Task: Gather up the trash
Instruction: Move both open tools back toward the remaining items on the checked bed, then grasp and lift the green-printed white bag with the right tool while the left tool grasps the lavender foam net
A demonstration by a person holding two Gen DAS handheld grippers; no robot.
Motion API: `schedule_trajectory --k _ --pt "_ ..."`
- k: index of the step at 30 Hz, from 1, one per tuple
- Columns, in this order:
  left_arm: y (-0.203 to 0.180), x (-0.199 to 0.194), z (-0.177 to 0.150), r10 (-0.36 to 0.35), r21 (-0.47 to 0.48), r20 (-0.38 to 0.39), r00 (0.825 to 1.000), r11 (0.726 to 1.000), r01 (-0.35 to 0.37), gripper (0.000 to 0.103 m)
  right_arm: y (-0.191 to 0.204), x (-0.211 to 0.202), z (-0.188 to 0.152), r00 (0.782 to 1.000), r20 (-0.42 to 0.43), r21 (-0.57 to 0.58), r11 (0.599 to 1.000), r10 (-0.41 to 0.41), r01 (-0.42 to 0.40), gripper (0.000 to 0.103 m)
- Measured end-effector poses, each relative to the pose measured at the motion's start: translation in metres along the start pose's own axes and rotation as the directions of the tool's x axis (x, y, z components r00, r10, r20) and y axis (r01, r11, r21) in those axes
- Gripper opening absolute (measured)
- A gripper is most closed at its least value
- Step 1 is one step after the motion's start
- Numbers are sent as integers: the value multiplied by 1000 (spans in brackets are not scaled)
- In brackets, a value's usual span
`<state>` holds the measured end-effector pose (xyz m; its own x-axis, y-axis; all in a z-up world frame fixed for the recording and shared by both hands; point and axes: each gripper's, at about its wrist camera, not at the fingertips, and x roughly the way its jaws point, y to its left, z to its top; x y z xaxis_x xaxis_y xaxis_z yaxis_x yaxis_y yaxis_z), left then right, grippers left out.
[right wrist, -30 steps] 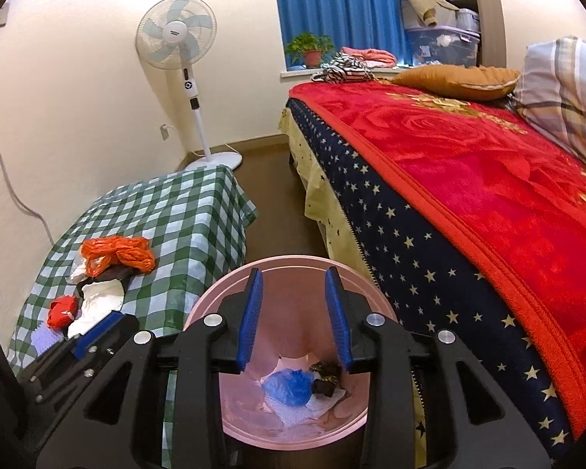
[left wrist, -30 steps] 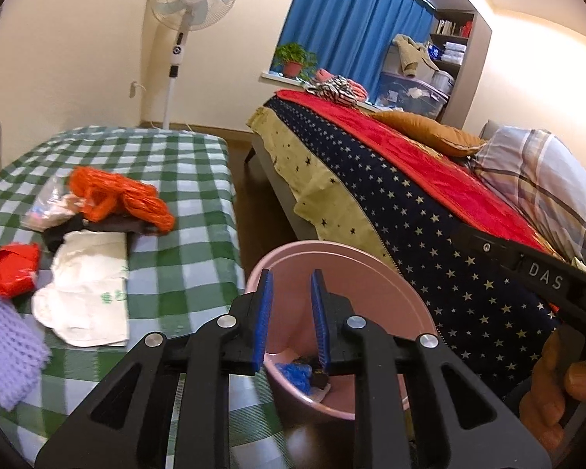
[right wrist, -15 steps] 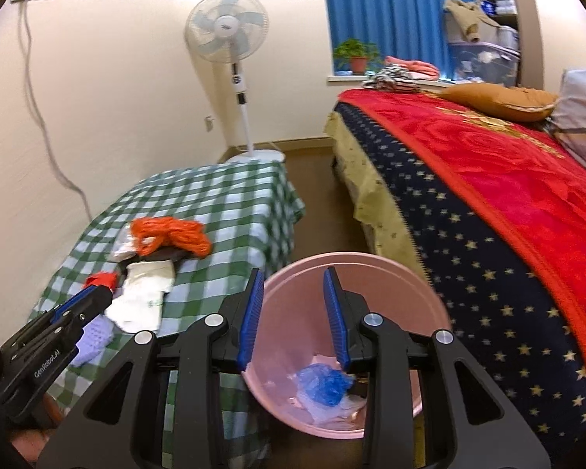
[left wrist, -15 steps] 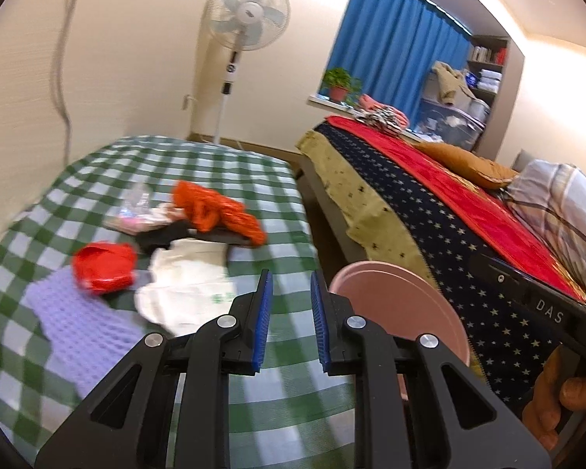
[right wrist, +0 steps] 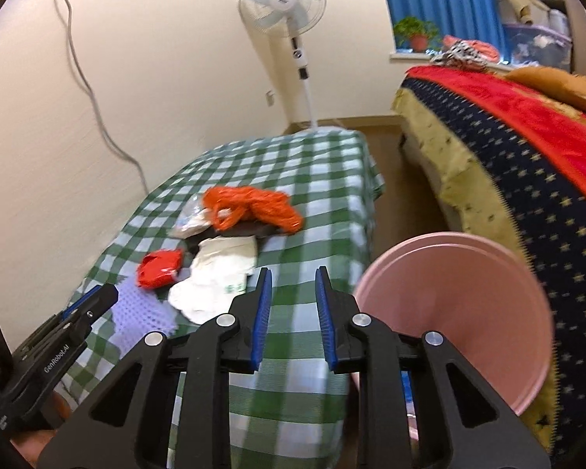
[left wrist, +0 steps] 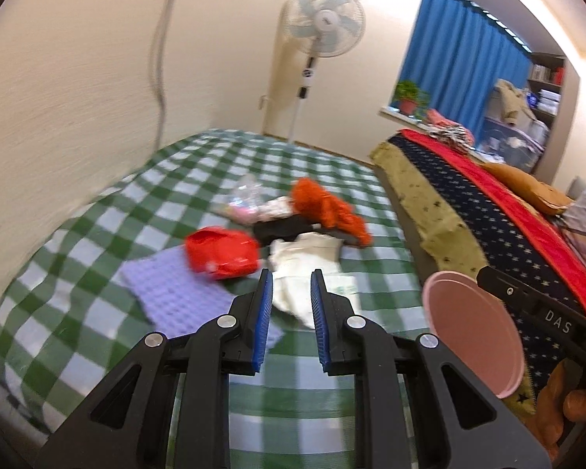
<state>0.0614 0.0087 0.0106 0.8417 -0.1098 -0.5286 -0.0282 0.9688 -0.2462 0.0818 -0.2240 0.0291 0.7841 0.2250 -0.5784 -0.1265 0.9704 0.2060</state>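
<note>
Both claws, left claw (left wrist: 289, 322) and right claw (right wrist: 291, 314), empty with jaws apart, right's just narrowing, have swung from pink bin (right wrist: 461, 312) toward litter beside white bag (left wrist: 308, 273).

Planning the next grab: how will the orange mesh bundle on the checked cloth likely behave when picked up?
The orange mesh bundle looks like crumpled netting, so it will probably be floppy and dangle from a pinch rather than keep its shape. It seems light for its bulk. Its loose loops lie over the dark item, so it may snag and drag that along.

Green-white checked tablecloth (left wrist: 97, 312); pink bin (right wrist: 468, 312); orange net (right wrist: 254, 207); red wrapper (left wrist: 220, 254); lilac cloth (left wrist: 168, 297).
</note>
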Motion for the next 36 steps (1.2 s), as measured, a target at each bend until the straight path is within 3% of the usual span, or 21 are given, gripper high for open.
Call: schedule_trajectory --k 10,19,22,24,25,34,36 --pt "39 11 -6 137 -103 -24 990 985 -139 19 26 41 -6 997 -57 3 998 61 -61 23" --pt "51 24 -13 200 -121 -60 978 971 -206 22 45 72 -11 990 -114 -33 995 88 -92 23" --pt "57 28 -15 211 -137 -82 974 966 -221 25 47 85 -13 986 -139 -23 995 88 -92 24" --pt "60 32 -18 228 -138 -100 969 961 -240 37 47 93 -14 983 -161 -11 996 87 -90 26" --pt "61 33 -18 233 -140 -106 967 959 -246 38 46 99 -15 980 -178 6 996 91 -91 28" --pt "68 44 -22 226 -155 -170 959 955 -253 38 47 125 -23 963 -251 34 995 99 -93 28" --pt "69 46 -23 221 -159 -189 957 955 -252 38 50 127 -24 962 -256 25 995 100 -97 23"
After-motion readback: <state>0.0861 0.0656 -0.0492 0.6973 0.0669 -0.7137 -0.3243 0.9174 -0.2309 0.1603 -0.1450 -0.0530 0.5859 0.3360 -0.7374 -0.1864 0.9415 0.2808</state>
